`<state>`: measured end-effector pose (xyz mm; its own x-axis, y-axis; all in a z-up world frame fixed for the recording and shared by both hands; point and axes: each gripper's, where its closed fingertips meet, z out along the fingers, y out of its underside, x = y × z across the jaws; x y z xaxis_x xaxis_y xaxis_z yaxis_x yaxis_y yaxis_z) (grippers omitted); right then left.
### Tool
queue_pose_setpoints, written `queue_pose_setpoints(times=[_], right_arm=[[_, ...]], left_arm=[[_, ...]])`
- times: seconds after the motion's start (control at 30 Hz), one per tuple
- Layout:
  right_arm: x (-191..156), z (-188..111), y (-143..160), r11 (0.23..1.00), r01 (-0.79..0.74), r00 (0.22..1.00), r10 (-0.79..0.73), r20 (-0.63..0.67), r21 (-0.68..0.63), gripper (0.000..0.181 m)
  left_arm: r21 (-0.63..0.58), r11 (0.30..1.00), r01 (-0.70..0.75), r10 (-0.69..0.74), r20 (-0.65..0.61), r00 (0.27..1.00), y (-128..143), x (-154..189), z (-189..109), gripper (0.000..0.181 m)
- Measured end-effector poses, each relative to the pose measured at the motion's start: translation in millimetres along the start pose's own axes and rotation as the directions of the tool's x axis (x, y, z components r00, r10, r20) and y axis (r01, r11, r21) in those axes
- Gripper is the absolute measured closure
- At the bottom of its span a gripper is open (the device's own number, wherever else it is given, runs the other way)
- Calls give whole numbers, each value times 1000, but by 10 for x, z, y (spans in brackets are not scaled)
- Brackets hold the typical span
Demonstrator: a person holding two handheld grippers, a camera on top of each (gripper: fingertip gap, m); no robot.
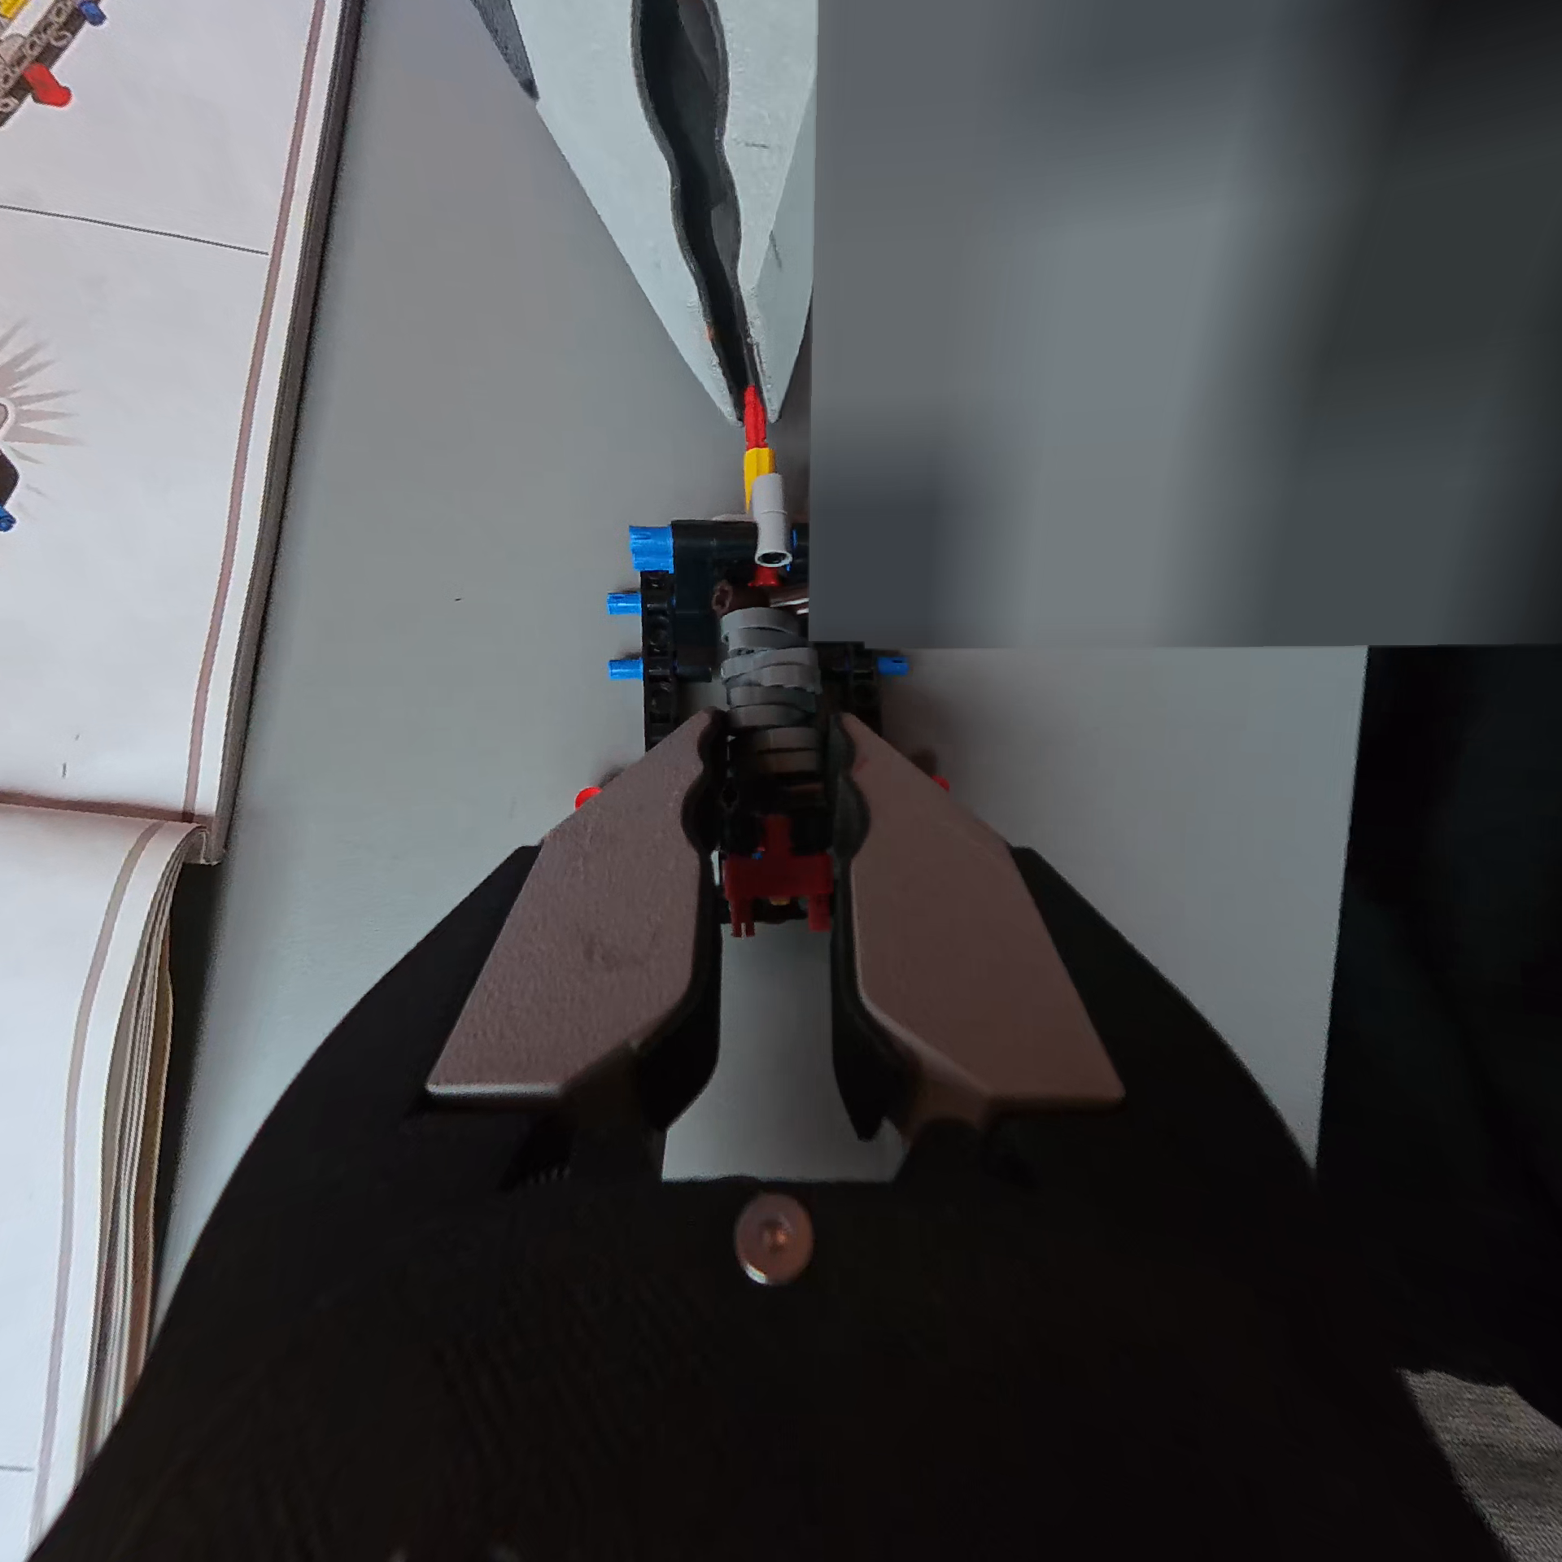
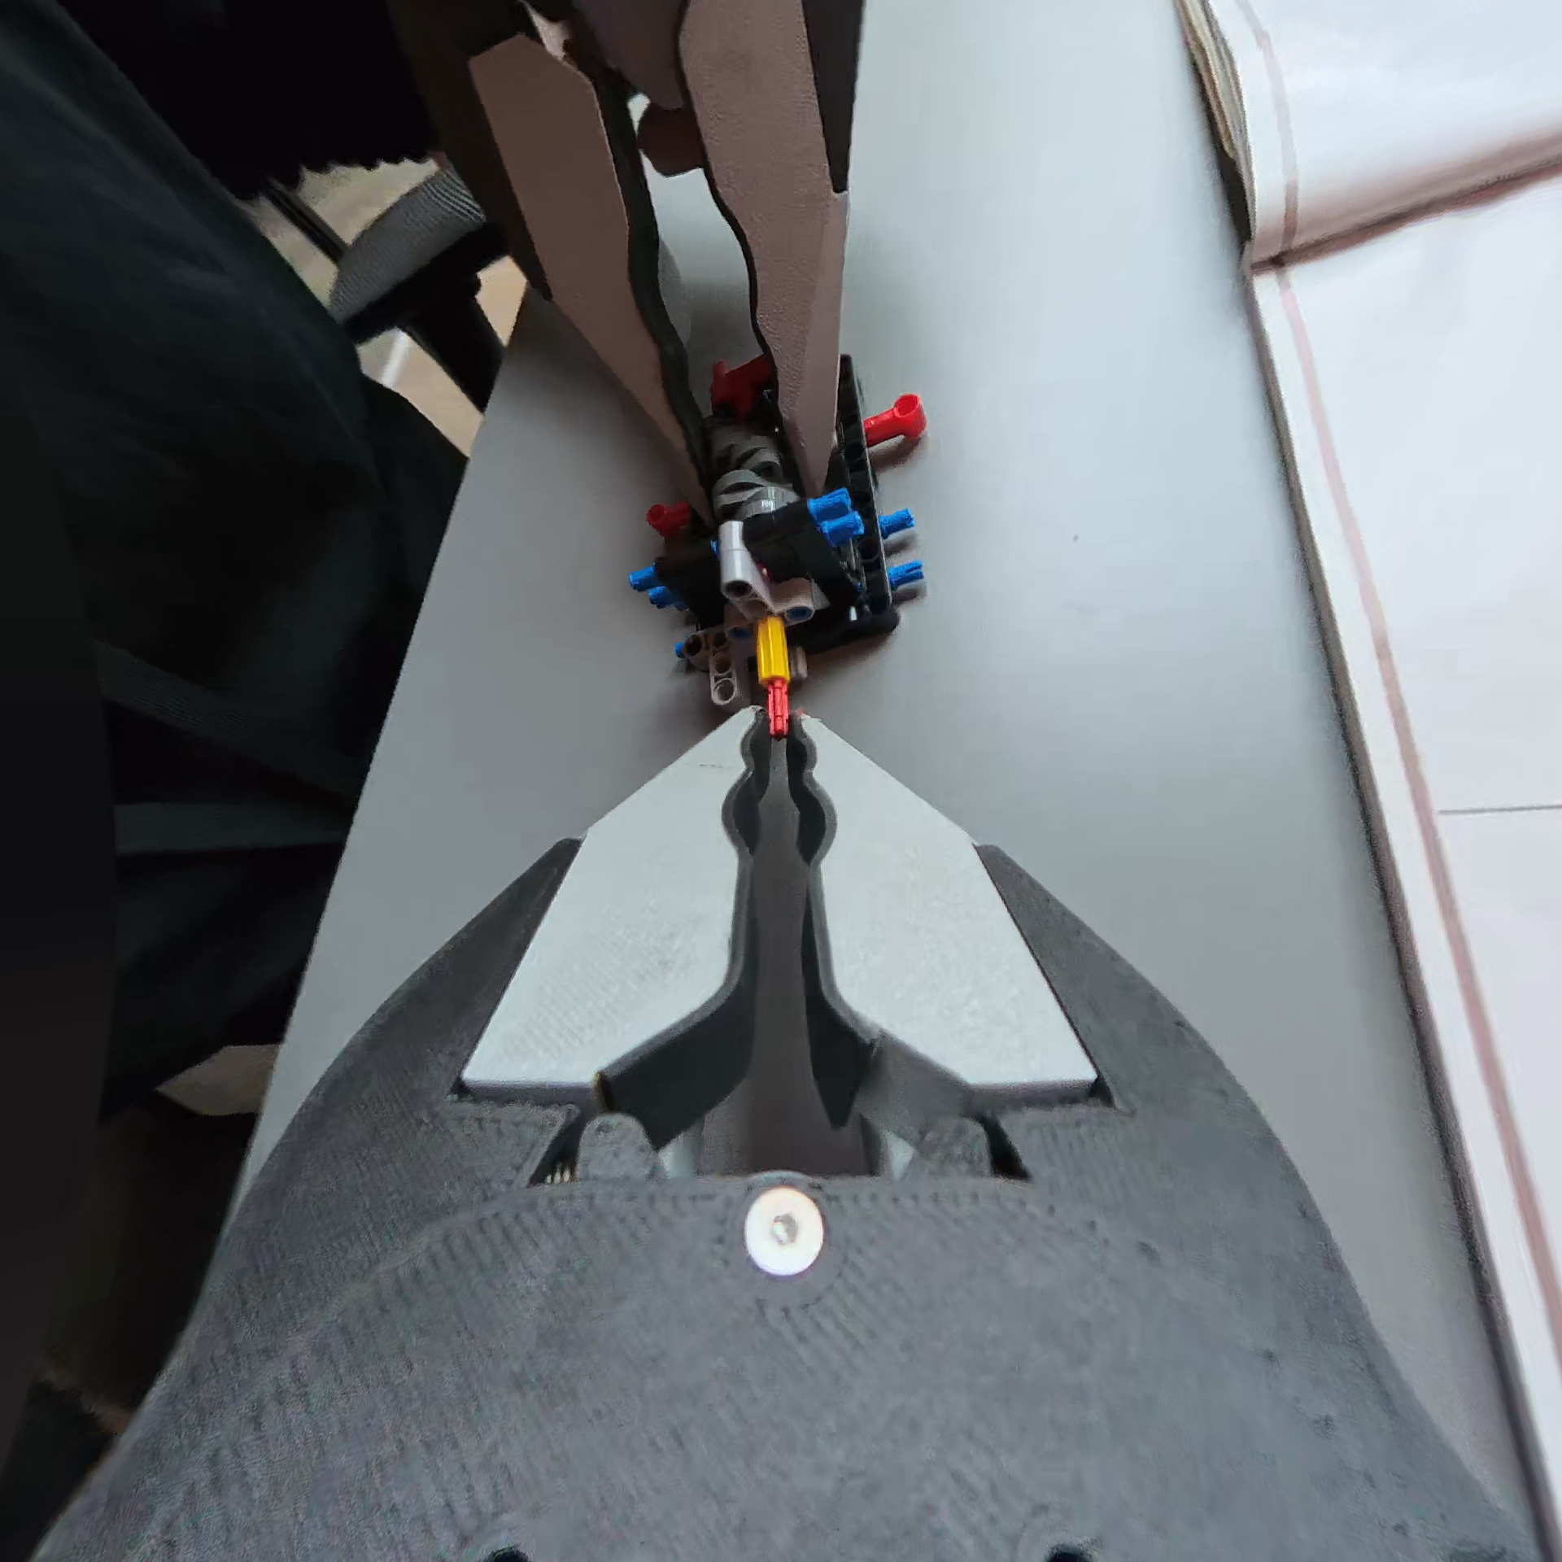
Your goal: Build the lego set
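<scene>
Grey table [image 2: 1056,761] carries the model [image 2: 786,541] at 12 o'clock — your left gripper [image 1: 773,735] clenched round it as an anchor, your right gripper [image 2: 779,727] pinching the red axle [image 2: 777,706] to seat it.

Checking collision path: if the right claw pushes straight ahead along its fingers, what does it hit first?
The right claw already pinches the red axle. Straight on, the yellow sleeve on that axle meets its tips first, then the lego assembly held by the left claw.
</scene>
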<state>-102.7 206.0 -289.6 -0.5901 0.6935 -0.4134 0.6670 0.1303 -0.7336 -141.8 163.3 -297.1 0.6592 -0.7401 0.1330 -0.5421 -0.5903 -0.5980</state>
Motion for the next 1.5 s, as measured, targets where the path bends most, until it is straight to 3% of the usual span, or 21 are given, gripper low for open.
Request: queue_pose_setpoints(times=[0.13, 0.3, 0.4, 0.63, 1.2, 1.5], right_arm=[[-12, -5, 3, 999, -49, 998, 49, 45, -1, 181], [-39, -10, 44, 987, 156, 986, -158, -58, -29, 181], [-72, -26, 41, 958, 284, 948, -285, -143, -25, 181], [-41, 58, 13, 917, 391, 885, -397, -243, -75, 181], [-65, 46, -41, 897, 438, 853, -435, -289, -57, 181], [-61, 81, -21, 935, 349, 892, -350, -286, -57, 181]], left_arm=[[13, 1000, 14, -13, -41, 999, -3, 9, 1, 161], [-7, 979, 205, -199, -288, 937, 18, 114, -2, 160], [-9, 968, 252, -239, -350, 906, 24, 95, -31, 159], [-61, 967, 249, -253, -367, 895, 47, 90, -37, 159], [-70, 961, 268, -274, -390, 879, 40, 90, -37, 159], [-54, 949, 312, -309, -371, 876, 26, 84, -30, 162]])
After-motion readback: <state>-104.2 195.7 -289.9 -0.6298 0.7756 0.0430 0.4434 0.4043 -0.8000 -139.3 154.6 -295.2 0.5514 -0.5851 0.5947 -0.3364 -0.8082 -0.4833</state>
